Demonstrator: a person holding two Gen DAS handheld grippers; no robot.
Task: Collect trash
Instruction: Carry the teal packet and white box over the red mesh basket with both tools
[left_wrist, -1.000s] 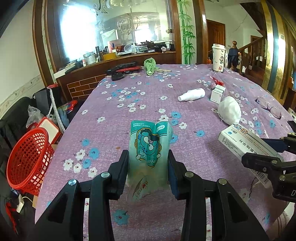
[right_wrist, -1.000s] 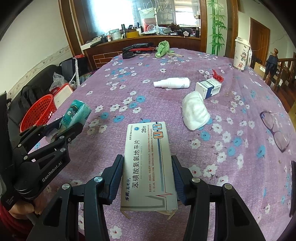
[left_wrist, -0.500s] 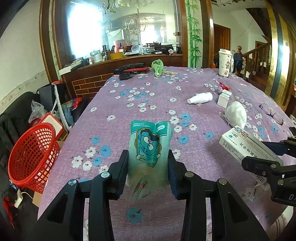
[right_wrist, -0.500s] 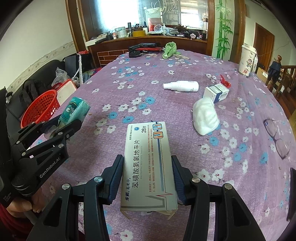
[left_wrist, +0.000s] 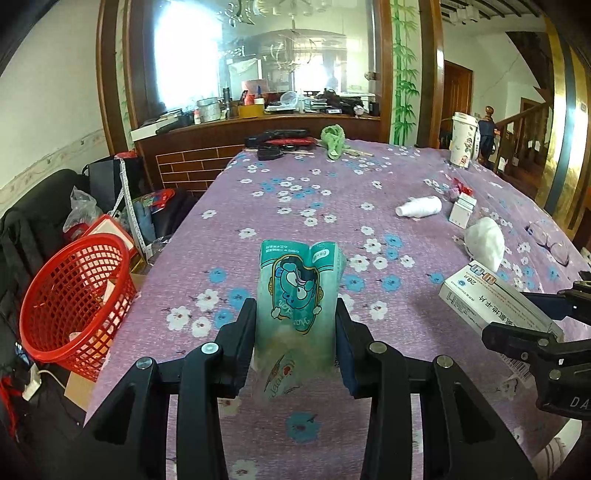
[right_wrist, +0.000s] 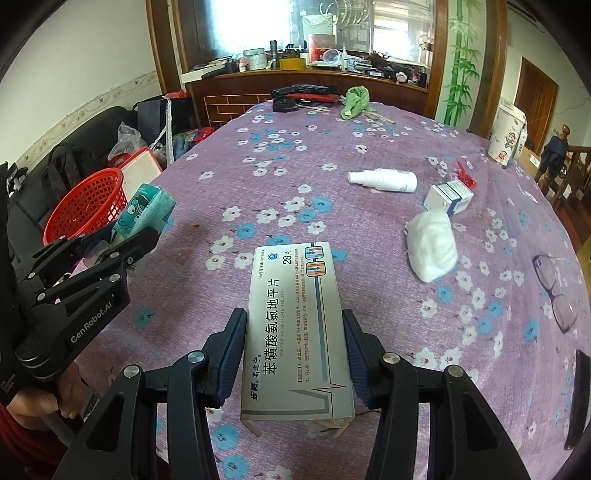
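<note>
A cluttered room with a wooden sideboard at the far end surrounds a large surface (left_wrist: 295, 192) under a purple flowered cloth. The trash in hand comes first: a green tissue pack (left_wrist: 301, 295) is pinched between the jaws of the left gripper (left_wrist: 295, 325), held above the near part of the cloth, and a white medicine box (right_wrist: 295, 332) is clamped the same way in the right gripper (right_wrist: 293, 343), lifted over the near middle. Both pieces look picked up and on their way, so the step in hand appears to be the carry to the red basket (left_wrist: 74, 299), which stands off the surface's left edge, lower than the cloth, beside a dark sofa and bags.

The next move probably calls for swinging each load left past the edge, over the basket's open rim, and only then spreading the jaws. The left gripper is nearer the basket; the right one would have to cross behind or after it, so the two could collide.

The path left over the cloth is bare. Farther right lie a white spray bottle (right_wrist: 384, 181), a small blue-and-white box (right_wrist: 447, 195), a white wad (right_wrist: 432, 243) and a pair of glasses (right_wrist: 554, 291), well apart from the route; they may be later pickups.
</note>
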